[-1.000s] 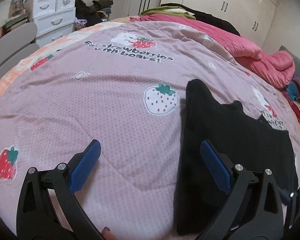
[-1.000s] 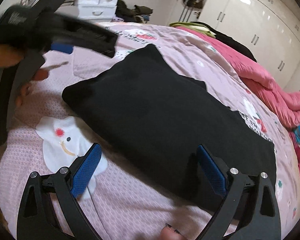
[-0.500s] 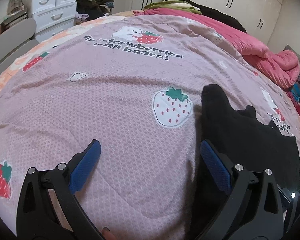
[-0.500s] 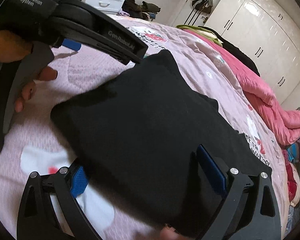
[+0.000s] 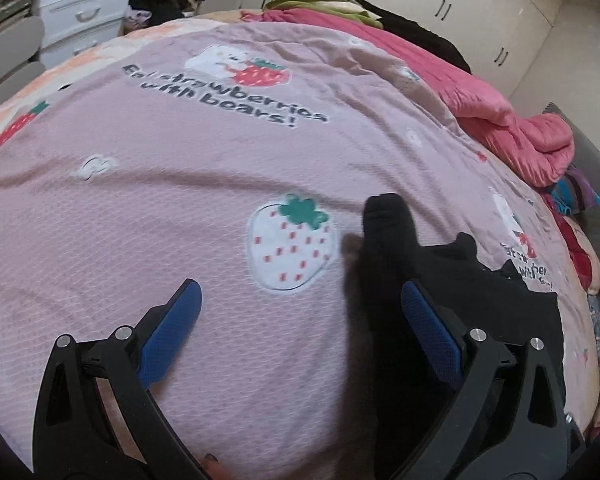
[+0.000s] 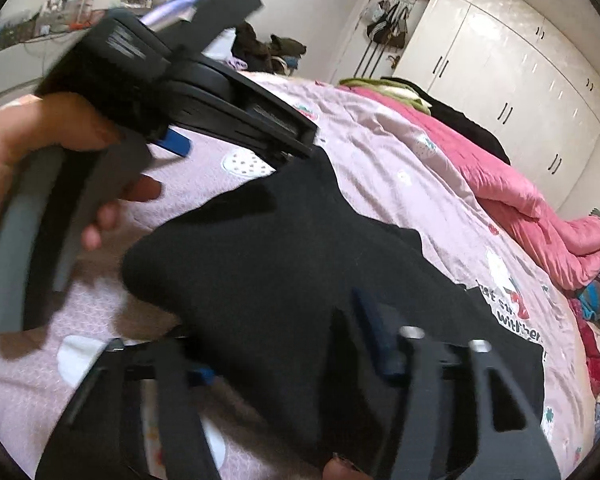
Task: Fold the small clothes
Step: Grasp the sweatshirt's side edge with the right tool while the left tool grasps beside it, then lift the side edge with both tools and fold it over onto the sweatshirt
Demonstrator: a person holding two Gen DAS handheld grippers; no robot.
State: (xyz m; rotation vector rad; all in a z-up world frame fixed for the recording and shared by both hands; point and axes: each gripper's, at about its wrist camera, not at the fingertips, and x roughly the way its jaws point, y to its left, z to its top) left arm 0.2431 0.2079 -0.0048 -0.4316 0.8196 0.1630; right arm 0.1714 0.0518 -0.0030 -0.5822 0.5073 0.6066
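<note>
A black small garment (image 6: 284,264) lies on the pink strawberry-print bedspread (image 5: 148,200). In the left wrist view its raised edge (image 5: 392,236) sits just past my right finger. My left gripper (image 5: 298,312) is open and empty over the spread, beside the garment; it also shows in the right wrist view (image 6: 172,92), held in a hand. My right gripper (image 6: 288,344) is blurred; its jaws have come closer together around a bunched fold of the garment, which lies between the blue pads. Full contact cannot be made out.
A pink quilt (image 5: 512,120) and dark clothes lie along the bed's far right side. White drawers (image 5: 84,4) stand at the back left and white wardrobes (image 6: 500,64) behind the bed. Coloured clothes (image 6: 596,300) sit at the right edge.
My right gripper pushed under the garment's near edge and its jaws narrowed on the cloth, lifting it. My left gripper stayed open and drifted left, off the garment.
</note>
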